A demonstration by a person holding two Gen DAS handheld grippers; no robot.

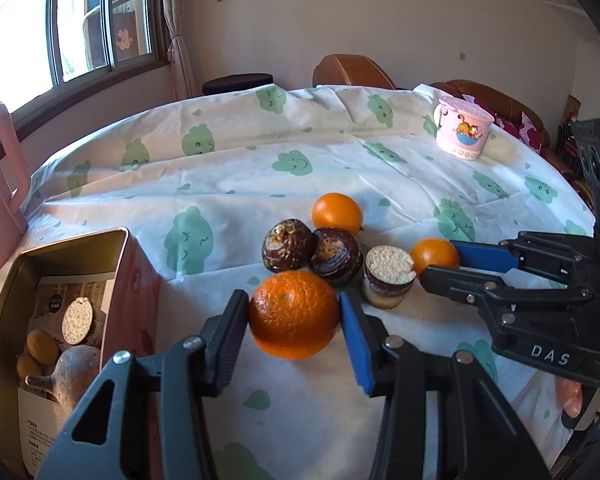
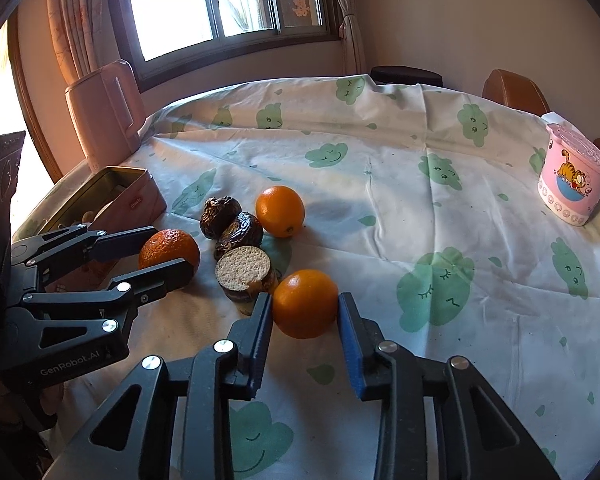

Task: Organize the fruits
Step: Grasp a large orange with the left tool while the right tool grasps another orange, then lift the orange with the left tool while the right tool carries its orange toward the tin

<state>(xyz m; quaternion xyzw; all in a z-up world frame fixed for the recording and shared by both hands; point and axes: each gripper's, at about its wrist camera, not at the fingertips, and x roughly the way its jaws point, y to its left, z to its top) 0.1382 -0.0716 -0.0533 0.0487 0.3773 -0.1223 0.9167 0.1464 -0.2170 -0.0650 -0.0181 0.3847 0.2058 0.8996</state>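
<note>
Two tools, each clamped on an orange near the table's front edge: left tool (image 1: pixel 294 316) grips the large orange (image 1: pixel 294 314), right tool (image 2: pixel 305 306) the smaller orange (image 2: pixel 305 303). Open tin (image 1: pixel 4 312) lies at the left edge, nearest the left tool.

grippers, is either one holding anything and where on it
Left gripper clamps the large orange by its sides; right gripper clamps a smaller orange by its sides.
</note>
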